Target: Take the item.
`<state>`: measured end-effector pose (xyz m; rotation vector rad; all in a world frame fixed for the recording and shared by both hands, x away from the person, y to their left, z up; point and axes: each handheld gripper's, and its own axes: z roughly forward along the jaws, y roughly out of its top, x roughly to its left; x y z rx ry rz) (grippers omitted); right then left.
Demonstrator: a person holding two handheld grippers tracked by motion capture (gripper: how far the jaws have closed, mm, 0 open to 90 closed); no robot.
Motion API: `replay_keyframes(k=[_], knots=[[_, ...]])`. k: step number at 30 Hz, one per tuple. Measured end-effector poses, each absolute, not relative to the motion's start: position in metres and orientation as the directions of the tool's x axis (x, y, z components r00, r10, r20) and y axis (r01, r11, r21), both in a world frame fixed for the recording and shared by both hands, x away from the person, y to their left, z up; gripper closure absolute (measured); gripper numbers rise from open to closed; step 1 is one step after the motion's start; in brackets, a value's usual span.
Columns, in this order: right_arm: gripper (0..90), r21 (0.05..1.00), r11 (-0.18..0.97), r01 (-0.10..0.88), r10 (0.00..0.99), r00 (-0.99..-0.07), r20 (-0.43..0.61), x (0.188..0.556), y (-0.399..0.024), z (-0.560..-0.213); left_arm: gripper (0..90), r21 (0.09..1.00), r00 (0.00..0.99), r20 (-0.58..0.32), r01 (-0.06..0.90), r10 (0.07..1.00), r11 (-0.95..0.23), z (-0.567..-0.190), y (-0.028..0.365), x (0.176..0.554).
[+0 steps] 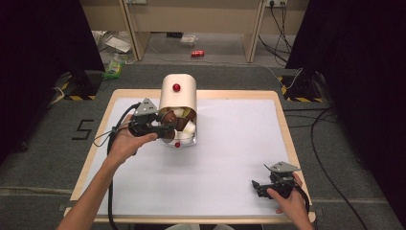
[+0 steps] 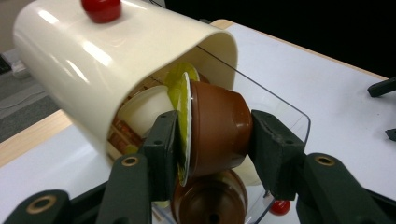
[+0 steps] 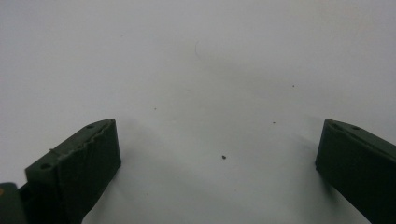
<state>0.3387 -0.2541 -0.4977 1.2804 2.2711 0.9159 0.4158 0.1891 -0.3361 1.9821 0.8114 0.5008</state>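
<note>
Left gripper view puts the left gripper (image 2: 212, 140) right at the mouth of the cream dispenser (image 2: 107, 70), its two black jaws clamped on a brown coffee capsule (image 2: 219, 130); one jaw presses the green foil lid, the other the capsule's base. Just below the held capsule another brown capsule (image 2: 210, 203) lies in the clear tray (image 2: 280, 112). From the high view, the left gripper (image 1: 165, 130) sits against the dispenser's front. The right gripper (image 1: 256, 187) rests well apart, near the table's (image 1: 230, 158) edge, its jaws spread wide over bare white surface with nothing between them.
</note>
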Motion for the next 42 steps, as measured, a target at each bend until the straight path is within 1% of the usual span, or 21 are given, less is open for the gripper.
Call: replay_keyframes(k=[8, 19, 33, 42], knots=[[0.5, 0.696, 0.374, 0.612, 0.857, -0.515, -0.007, 0.339, -0.254, -0.498, 53.1, 0.866, 0.683, 0.033, 0.345, 0.730, -0.362, -0.331, 0.208, 0.411], [0.5, 0.697, 0.374, 0.612, 0.857, -0.515, -0.007, 0.339, -0.254, -0.498, 53.1, 0.873, 0.639, 0.018, 0.365, 0.769, -0.323, -0.333, 0.235, 0.411], [0.5, 0.698, 0.375, 0.611, 0.856, -0.516, -0.008, 0.339, -0.254, -0.498, 53.1, 0.875, 0.567, 0.010, 0.393, 0.823, -0.281, -0.349, 0.264, 0.415], [0.5, 0.697, 0.375, 0.611, 0.856, -0.516, -0.008, 0.339, -0.254, -0.498, 53.1, 0.858, 0.522, 0.002, 0.437, 0.853, -0.269, -0.367, 0.278, 0.422]])
